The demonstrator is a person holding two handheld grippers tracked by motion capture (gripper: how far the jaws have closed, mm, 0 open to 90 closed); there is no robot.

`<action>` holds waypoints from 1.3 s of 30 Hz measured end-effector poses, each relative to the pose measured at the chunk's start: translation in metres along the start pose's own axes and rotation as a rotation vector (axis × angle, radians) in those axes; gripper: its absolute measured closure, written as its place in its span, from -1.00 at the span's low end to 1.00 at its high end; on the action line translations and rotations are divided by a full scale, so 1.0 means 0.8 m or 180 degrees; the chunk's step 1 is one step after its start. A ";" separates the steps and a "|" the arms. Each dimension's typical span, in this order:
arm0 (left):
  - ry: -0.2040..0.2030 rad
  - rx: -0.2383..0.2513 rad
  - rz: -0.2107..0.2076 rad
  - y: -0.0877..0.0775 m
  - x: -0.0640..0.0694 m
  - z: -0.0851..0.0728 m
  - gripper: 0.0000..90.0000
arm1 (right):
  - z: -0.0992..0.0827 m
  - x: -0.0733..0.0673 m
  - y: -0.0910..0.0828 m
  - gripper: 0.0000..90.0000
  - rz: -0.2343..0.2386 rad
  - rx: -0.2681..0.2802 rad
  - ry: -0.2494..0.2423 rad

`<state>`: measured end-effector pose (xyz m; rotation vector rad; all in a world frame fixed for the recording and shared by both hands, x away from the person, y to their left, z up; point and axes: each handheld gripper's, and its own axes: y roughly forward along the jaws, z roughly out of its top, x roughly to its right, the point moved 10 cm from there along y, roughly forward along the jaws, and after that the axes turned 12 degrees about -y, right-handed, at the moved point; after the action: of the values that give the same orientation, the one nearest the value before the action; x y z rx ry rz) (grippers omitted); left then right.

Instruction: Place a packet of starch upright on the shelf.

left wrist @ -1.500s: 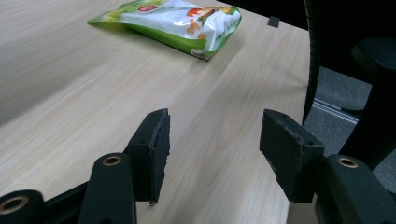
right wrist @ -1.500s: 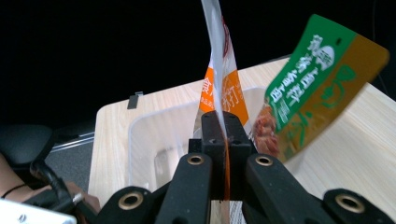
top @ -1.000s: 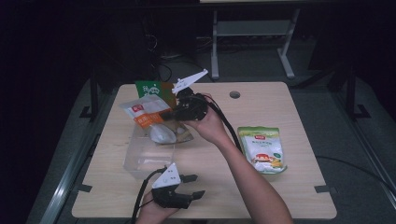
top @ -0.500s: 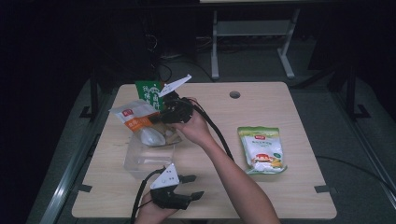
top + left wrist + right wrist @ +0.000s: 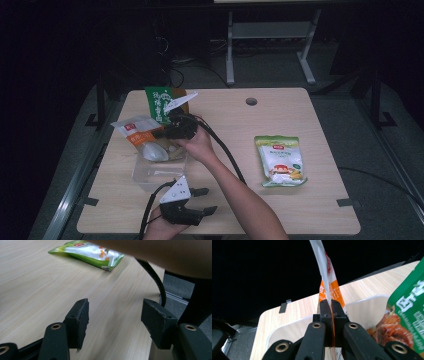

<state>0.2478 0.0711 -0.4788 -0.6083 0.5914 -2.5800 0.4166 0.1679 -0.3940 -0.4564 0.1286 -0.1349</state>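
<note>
Right gripper view showed us the orange and white packet (image 5: 329, 287) pinched edge-on between the two black jaws of our right gripper (image 5: 329, 315), which were clamped together on its lower end while the rest of it stood up and away from the camera. From the high view we saw that same packet (image 5: 136, 131) held out to the left of our right gripper (image 5: 167, 134), tilted over the clear plastic tub (image 5: 157, 172) that sat on the left half of the worktop (image 5: 300, 210). A pale rounded pouch (image 5: 154, 151) lay in the tub just beneath the packet. In the right gripper view the tub's white rim (image 5: 364, 307) ran behind the jaws, and a green packet (image 5: 409, 312) with printed lettering and a picture of browned food filled the right side, close to the gripper. From above, that green packet (image 5: 161, 102) stood at the far edge of the tub, just behind our right gripper.

Our left gripper (image 5: 200, 200) rested near the front edge of the worktop, just in front of the tub, with its jaws standing wide apart and nothing between them. In the left gripper view its jaws (image 5: 113, 320) framed bare wood only. A green and white bag (image 5: 279, 160) lay flat on the right half of the worktop, well apart from both grippers, and it also appeared at the top of the left gripper view (image 5: 87, 251).
</note>
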 end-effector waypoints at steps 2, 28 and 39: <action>-0.0020 -0.0001 -0.0001 0.000 0.001 0.000 -0.13 | -0.008 0.001 0.005 1.00 -0.0024 -0.0015 0.0025; 0.0007 -0.0057 0.0037 0.007 -0.002 -0.003 -0.14 | -0.062 0.007 -0.023 1.00 -0.0128 -0.0475 0.0046; 0.0012 -0.0086 0.0095 0.011 -0.007 -0.003 -0.19 | -0.060 0.017 -0.056 0.66 -0.0225 -0.0428 0.0113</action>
<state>0.2537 0.0671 -0.4865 -0.5989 0.6329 -2.5498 0.4181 0.1051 -0.4181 -0.5929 0.1571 -0.2045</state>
